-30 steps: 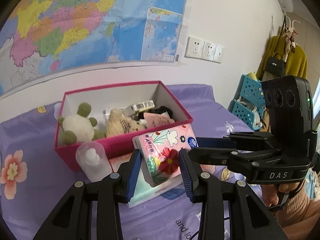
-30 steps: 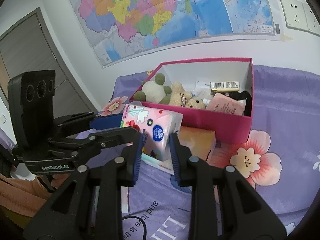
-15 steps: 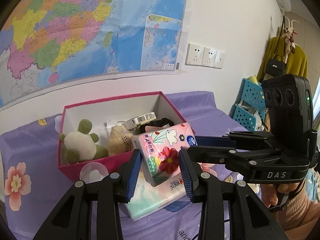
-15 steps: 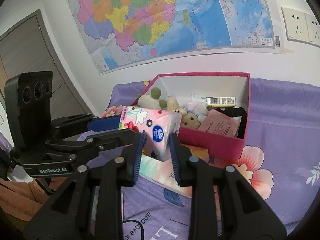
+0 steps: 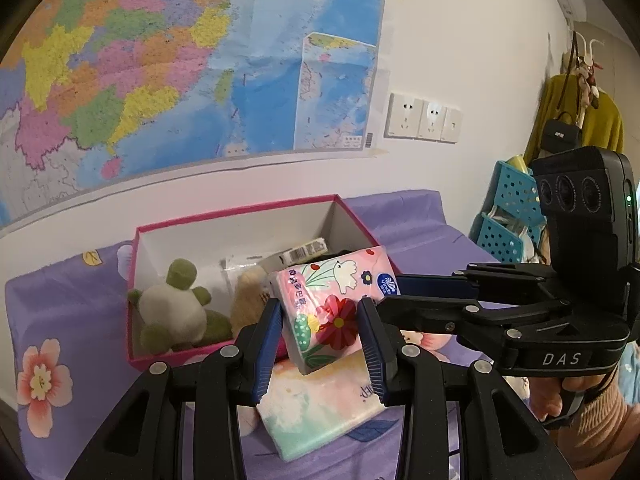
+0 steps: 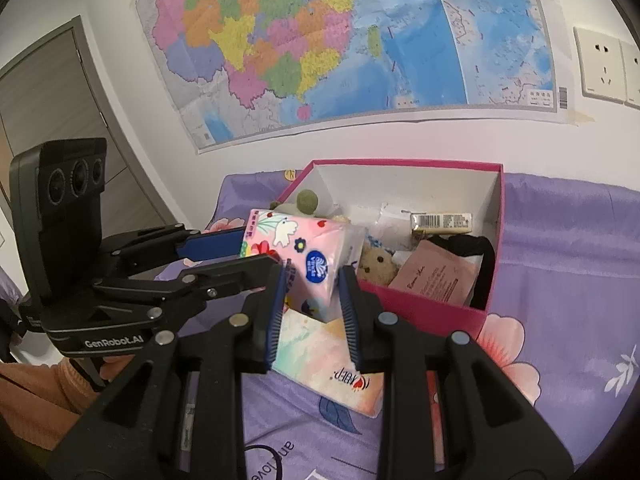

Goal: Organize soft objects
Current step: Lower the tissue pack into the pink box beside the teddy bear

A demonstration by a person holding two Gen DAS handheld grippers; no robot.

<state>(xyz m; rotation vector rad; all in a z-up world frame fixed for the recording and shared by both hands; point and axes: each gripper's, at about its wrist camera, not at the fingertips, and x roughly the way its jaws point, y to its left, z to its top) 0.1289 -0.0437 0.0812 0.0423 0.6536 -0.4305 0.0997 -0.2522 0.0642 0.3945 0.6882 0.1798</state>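
A pink floral tissue pack [image 5: 332, 292] [image 6: 304, 248] hangs in the air just in front of the pink box [image 5: 240, 212] [image 6: 424, 308]. Both grippers are shut on it, one at each end. My left gripper [image 5: 320, 320] clamps the end with the red flower, and its fingers show from the side in the right wrist view [image 6: 256, 254]. My right gripper [image 6: 312, 280] pinches the end with the blue logo and reaches in from the right in the left wrist view [image 5: 388, 292]. A second pastel tissue pack [image 5: 320, 412] [image 6: 328, 356] lies flat on the bed below.
The box holds a green-and-white plush [image 5: 172, 312], a teddy bear [image 6: 376, 264], a pink pouch [image 6: 432, 276], a black item and a small carton [image 6: 440, 222]. It stands on a purple flowered bedspread [image 6: 560, 264] against the map wall. Blue baskets [image 5: 508, 216] stand at the right.
Both grippers have carried the floral pack up and a little toward the box. The clear bottle by the box front has dropped out of the left wrist view.
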